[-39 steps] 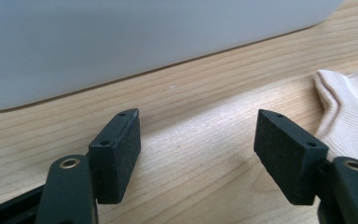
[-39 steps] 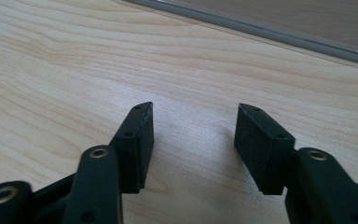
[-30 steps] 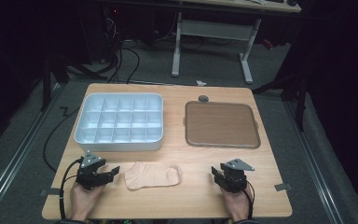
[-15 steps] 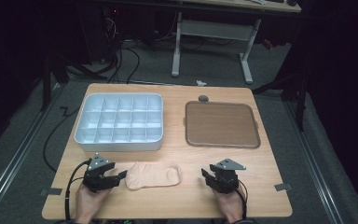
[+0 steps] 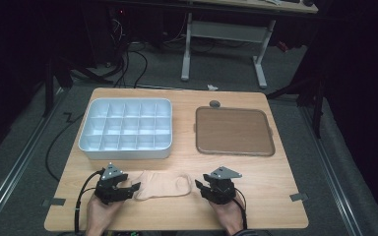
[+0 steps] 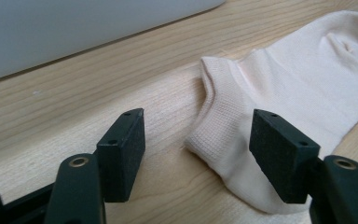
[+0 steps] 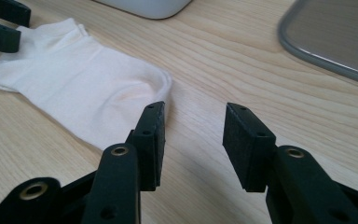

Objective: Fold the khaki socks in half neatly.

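Observation:
A pale pink sock lies flat near the table's front edge, between my two grippers. My left gripper sits at its left end. In the left gripper view the sock's ribbed end lies between the jaws of that gripper. They have just been closing a little, but the pads stand apart from the cloth. My right gripper is open at the sock's right end. In the right gripper view the sock stops beside one jaw of the gripper, with bare wood between the jaws.
A white box with several compartments stands at the back left. A brown flat tray lies at the back right, with a small grey round thing just behind it. The wooden table's front edge is close to both hands.
My right gripper has slid left up to the sock's right end. My left gripper has moved right onto the sock's left end.

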### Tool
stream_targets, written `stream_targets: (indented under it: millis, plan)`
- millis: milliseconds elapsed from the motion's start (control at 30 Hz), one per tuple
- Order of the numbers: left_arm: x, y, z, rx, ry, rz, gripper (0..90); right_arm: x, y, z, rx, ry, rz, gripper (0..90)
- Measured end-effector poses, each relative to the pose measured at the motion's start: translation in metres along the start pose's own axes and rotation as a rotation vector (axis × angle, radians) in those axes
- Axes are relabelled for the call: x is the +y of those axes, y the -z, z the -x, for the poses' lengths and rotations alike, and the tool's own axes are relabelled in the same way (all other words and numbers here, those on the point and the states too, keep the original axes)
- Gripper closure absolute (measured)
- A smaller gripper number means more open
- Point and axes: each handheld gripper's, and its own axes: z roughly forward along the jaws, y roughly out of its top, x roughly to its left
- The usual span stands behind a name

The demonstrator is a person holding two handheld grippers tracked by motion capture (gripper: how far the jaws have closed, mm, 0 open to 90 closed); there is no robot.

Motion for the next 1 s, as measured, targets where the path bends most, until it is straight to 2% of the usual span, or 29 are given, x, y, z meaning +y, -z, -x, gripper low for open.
stream_targets:
  millis: [100,233,367,567,767,1000]
  plan:
    - [0.001,-0.001,0.003,0.006,-0.011,-0.004,37.2,0.002,-0.004,-0.005,0.017,0.007,-0.006,58.6]
    - [0.002,-0.003,0.007,0.013,-0.022,-0.011,37.6,0.006,-0.008,-0.014,0.017,0.049,-0.017,58.4]
    - [0.004,-0.004,0.011,0.029,-0.033,-0.028,38.8,0.007,-0.016,-0.018,0.025,0.063,-0.03,58.3]
    - [0.007,-0.005,0.016,0.061,-0.055,-0.058,39.0,0.007,-0.024,-0.018,0.031,0.045,-0.042,58.3]
    - [0.006,-0.006,0.018,0.081,-0.069,-0.052,39.8,0.003,-0.029,-0.016,0.029,0.032,-0.053,56.2]
    - [0.006,-0.008,0.02,0.075,-0.073,-0.044,42.5,0.003,-0.033,-0.015,0.027,0.037,-0.068,57.2]
